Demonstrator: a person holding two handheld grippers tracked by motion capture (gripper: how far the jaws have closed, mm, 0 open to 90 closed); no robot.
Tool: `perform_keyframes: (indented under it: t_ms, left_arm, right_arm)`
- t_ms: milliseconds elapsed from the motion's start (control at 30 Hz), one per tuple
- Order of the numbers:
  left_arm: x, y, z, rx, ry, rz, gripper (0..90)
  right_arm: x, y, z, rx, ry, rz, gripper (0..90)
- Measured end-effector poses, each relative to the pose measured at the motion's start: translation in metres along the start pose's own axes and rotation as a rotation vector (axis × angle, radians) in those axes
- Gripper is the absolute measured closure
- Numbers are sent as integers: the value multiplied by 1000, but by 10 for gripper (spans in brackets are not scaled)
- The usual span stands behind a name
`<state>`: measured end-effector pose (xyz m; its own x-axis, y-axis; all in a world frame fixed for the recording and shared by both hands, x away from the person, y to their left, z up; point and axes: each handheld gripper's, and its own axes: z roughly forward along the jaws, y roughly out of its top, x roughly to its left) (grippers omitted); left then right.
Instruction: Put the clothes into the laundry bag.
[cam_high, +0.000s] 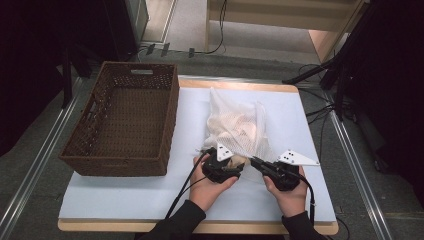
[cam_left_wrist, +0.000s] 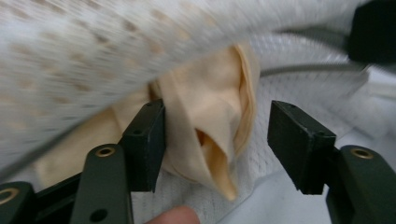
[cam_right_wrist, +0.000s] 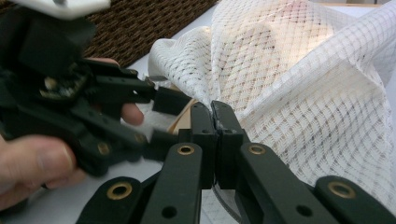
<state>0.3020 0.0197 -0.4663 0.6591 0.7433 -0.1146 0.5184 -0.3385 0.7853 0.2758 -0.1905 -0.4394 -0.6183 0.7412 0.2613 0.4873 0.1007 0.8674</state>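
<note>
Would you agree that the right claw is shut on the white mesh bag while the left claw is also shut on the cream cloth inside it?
Not quite: the left claw is open, its jaws standing either side of the cream cloth, as the left gripper view shows. The right claw is indeed shut on the white mesh bag.

Wicker basket (cam_high: 125, 120): one, brown, on the worktop (cam_high: 125, 192)
Worktop: one, with one white sheet (cam_high: 150, 192) over it
Mesh bag (cam_high: 240, 125): one, white, netted
Cloth (cam_left_wrist: 205, 126): one cream-coloured piece counted at the bag's opening; whether more pieces lie inside cannot be told
Grippers: two, the left gripper (cam_high: 235, 164) and the right gripper (cam_high: 254, 161), each with two black jaws
Grey three-cornered plates: two, one per gripper
Hands: two, one holding each gripper
Cables trailing from grippers: two
</note>
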Motion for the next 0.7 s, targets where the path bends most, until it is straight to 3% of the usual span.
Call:
perform_keyframes:
  t_ms: [100,167,200,233,267,333,367,467,533,600,633,700]
  left_arm:
    - [-5,-2,12,65,79,36,390]
    - [-12,-3,16,82,159,98,507]
    - [-12,-1,15,80,161,107,629]
    - [-11,1,15,79,143,89,730]
    - [-10,3,15,68,124,72,768]
    - [-7,10,11,-19,76,27,794]
    - [-7,10,11,-19,76,27,795]
    - [-4,21,6,-145,115,-2,795]
    - [0,25,8,-192,179,-23,792]
    - [8,26,19,-160,227,-27,789]
    - [14,24,29,-93,203,-45,782]
    - [19,20,40,-9,164,-46,729]
  right_arm:
    - [1,0,0,6,-2,-4,895]
    - [1,-1,1,7,-2,0,895]
    - [1,-1,1,7,-1,-1,895]
    - [1,-1,1,7,0,-1,895]
    - [1,-1,1,10,1,1,895]
    - [2,-1,1,4,3,-4,896]
    - [2,0,1,3,2,-5,896]
    - [2,0,0,3,1,-3,897]
    - [1,0,0,2,3,-2,897]
    - [1,0,1,5,2,-3,897]
    - [2,-1,1,9,0,-4,897]
    - [0,-2,2,21,-11,-6,897]
